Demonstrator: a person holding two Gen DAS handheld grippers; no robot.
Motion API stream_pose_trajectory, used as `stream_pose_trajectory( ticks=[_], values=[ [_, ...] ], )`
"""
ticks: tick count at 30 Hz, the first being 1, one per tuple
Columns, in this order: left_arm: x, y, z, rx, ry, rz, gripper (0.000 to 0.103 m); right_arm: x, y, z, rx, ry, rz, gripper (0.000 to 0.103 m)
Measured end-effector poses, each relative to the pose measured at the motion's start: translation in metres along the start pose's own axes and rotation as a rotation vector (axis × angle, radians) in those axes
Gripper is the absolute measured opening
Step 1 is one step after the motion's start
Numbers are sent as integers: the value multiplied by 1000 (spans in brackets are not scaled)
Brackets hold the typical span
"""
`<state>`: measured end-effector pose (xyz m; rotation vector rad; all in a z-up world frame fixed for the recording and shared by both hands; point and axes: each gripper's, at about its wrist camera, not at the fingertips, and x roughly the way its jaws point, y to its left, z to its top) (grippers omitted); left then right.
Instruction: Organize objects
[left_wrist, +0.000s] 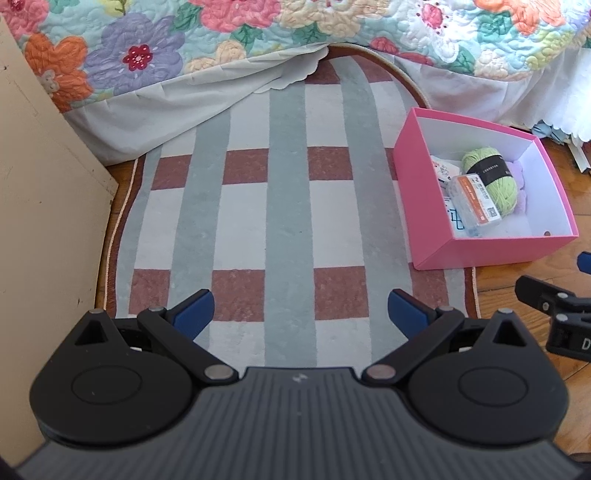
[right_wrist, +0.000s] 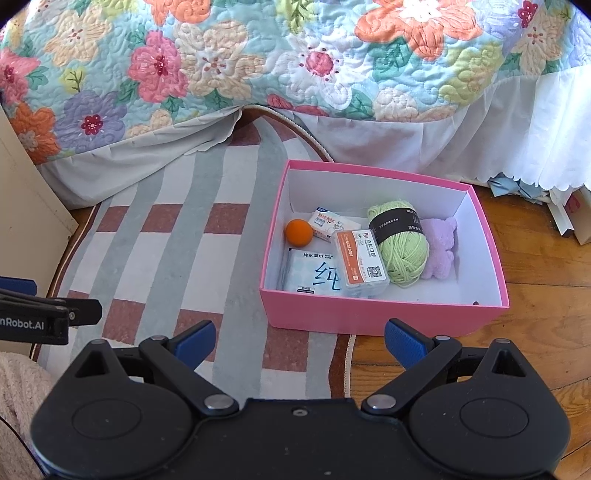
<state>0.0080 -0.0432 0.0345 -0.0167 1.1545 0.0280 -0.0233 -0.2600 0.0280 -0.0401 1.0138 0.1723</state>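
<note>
A: Report the fingers first.

B: Left gripper (left_wrist: 301, 312): blue pads (left_wrist: 194, 308) spread wide, nothing between them, only rug (left_wrist: 288, 206) beneath. Right gripper (right_wrist: 300, 341): likewise spread, holding nothing. Its pads (right_wrist: 404, 341) sit just short of the box (right_wrist: 369, 314), over the rug edge and the wood floor (right_wrist: 535, 295).

A: Landmark is the box. Position?

B: Pink outside, white inside, lid off. It rests on the rug's right edge, one corner overhanging onto the floor. The left gripper is well apart from it, off to its left; the right gripper faces its near wall.

A: Contents?

B: All inside the box. Green yarn (right_wrist: 400, 245) with a black band lies right of centre. A lilac plush (right_wrist: 439, 247) touches the yarn on its right. A clear case (right_wrist: 360, 262) with an orange label lies against the yarn's left side, partly over a wipes pack (right_wrist: 314, 275) at the near left. An orange ball (right_wrist: 298, 232) sits at the left wall, touching a small carton (right_wrist: 328, 223) toward the back. A small dark speck lies in the near right corner; I cannot tell what it is.

A: Surroundings?

B: Behind the box, a floral quilt (right_wrist: 258, 62) with a white skirt hangs to the floor. Far left of the box stands a beige panel (left_wrist: 40, 192).
</note>
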Motion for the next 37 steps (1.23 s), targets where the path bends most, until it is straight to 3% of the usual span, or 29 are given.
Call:
stream_pose_trajectory(
  ticks=[7, 37],
  values=[
    [2, 1, -1, -2, 9, 28, 102, -6, 3, 0, -9, -10, 0, 100],
    [2, 5, -1, -30, 18, 13, 103, -6, 5, -1, -31, -9, -13, 100]
  ],
)
